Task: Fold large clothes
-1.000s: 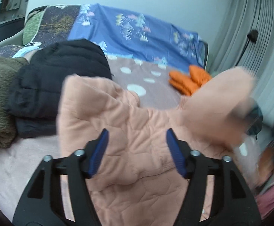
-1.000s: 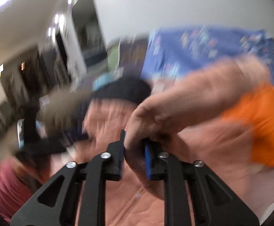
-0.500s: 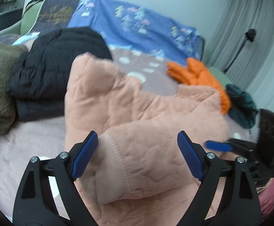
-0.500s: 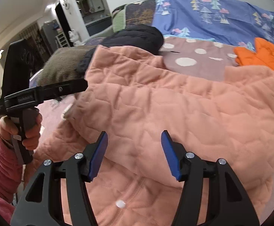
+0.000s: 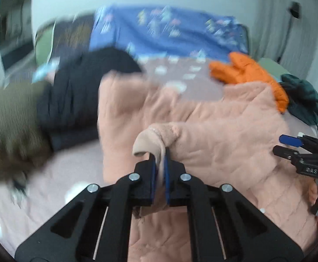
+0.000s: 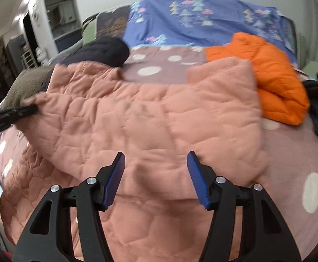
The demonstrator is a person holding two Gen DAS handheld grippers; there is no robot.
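A pink quilted jacket lies spread on the bed, one sleeve folded across its body. My left gripper is shut on the ribbed cuff of that sleeve, and the cuff sticks up between the blue pads. In the right wrist view the left gripper shows at the jacket's left edge. My right gripper hovers open over the middle of the jacket with nothing between its fingers. It also appears at the right edge of the left wrist view, the right gripper with a hand below it.
A black padded jacket and an olive fleece garment lie left of the pink jacket. An orange puffer jacket lies at its right, a dark green garment beyond. A blue patterned sheet covers the back; the dotted bedspread lies underneath.
My left gripper went from wide open over the sleeve to shut on its cuff. My right gripper let go of the sleeve, opened, and now hovers low over the jacket.
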